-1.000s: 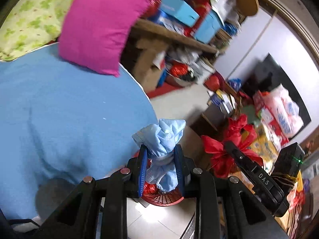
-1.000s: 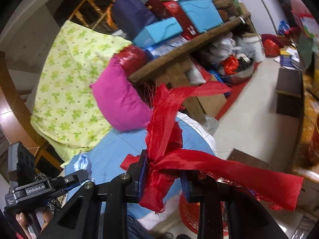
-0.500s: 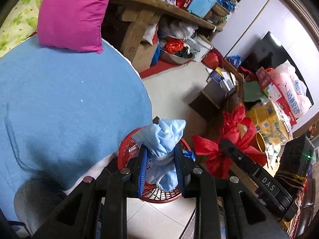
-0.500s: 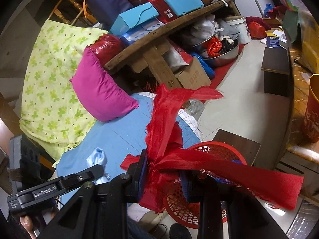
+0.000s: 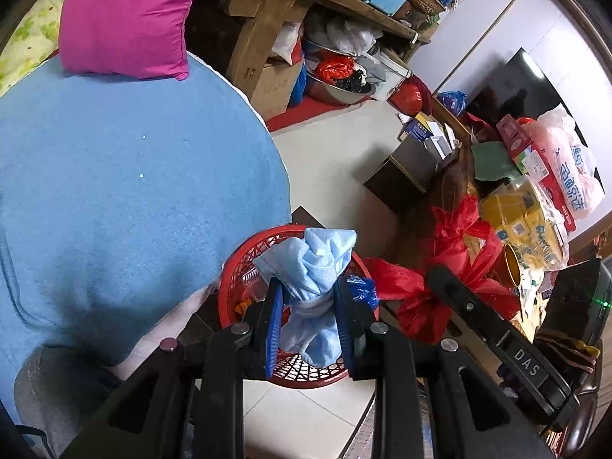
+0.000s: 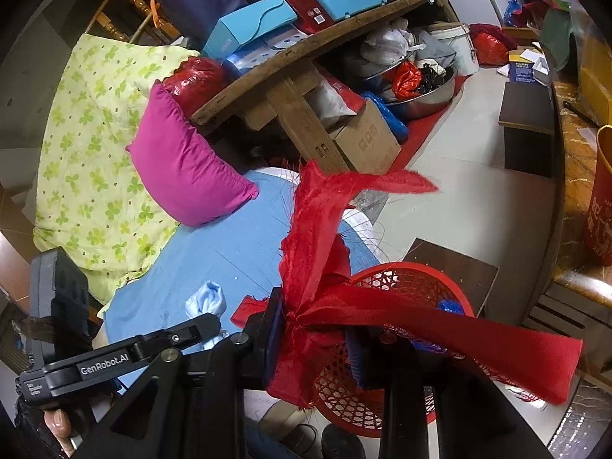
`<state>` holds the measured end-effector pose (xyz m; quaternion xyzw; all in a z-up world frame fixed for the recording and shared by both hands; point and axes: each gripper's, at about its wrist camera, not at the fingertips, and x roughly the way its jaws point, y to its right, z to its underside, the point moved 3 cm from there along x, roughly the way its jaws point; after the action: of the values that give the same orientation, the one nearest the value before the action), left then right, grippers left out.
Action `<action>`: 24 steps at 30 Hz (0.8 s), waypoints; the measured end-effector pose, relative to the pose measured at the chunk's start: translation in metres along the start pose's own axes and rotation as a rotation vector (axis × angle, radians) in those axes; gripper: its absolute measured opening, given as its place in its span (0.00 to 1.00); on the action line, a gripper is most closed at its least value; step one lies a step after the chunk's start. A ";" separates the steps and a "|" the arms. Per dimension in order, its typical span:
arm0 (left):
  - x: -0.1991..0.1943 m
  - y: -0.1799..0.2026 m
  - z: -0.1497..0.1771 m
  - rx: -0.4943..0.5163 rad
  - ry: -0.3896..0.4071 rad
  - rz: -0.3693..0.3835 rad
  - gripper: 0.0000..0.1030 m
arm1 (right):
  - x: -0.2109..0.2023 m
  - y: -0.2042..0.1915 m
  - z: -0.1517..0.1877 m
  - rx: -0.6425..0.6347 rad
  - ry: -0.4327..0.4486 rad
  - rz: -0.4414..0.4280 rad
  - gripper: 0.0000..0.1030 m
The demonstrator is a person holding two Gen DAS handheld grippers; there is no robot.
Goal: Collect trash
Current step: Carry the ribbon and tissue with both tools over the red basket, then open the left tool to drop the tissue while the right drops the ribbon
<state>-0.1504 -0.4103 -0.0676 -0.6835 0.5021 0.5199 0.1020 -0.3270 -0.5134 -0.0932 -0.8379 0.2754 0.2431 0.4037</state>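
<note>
My left gripper (image 5: 308,306) is shut on a crumpled light blue cloth (image 5: 311,267), held right above a red mesh basket (image 5: 244,264) on the floor beside the blue bed cover. In the right wrist view my right gripper (image 6: 315,325) is shut on a frayed red ribbon (image 6: 440,329) whose long tails stick up and out to the right, over the same red basket (image 6: 405,271). A blue wrapper (image 6: 447,306) lies inside the basket. The right gripper (image 5: 413,298) with its ribbon shows at the right of the left view; the blue cloth (image 6: 206,298) shows at lower left of the right view.
A blue-covered bed (image 5: 114,191) with a magenta pillow (image 5: 126,15) fills the left. A wooden bench (image 6: 306,61) piled with boxes stands behind, with a metal basin (image 6: 420,91) and carton under it. Dark low stools (image 6: 528,122) and a cluttered side table (image 5: 528,199) stand at the right.
Both grippers have sunk toward the red basket, which now sits directly beneath them. The blue cloth and the red ribbon remain clamped as before.
</note>
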 end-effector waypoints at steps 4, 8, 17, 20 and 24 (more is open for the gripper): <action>0.004 -0.001 0.000 0.000 -0.006 0.001 0.27 | -0.002 0.001 -0.002 -0.006 0.011 0.014 0.31; 0.007 -0.003 0.001 0.004 -0.010 -0.002 0.27 | -0.002 0.003 -0.004 -0.002 0.013 0.023 0.31; 0.013 -0.007 0.004 -0.002 -0.023 -0.008 0.27 | 0.007 0.007 -0.004 0.008 -0.011 0.027 0.32; 0.015 -0.009 0.003 -0.008 -0.027 -0.007 0.27 | 0.009 0.009 -0.003 0.011 -0.016 0.032 0.32; 0.019 -0.011 0.004 -0.015 -0.038 -0.004 0.27 | 0.012 0.010 -0.003 0.009 -0.026 0.031 0.32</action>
<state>-0.1453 -0.4134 -0.0891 -0.6754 0.4947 0.5363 0.1073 -0.3241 -0.5244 -0.1039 -0.8285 0.2842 0.2589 0.4071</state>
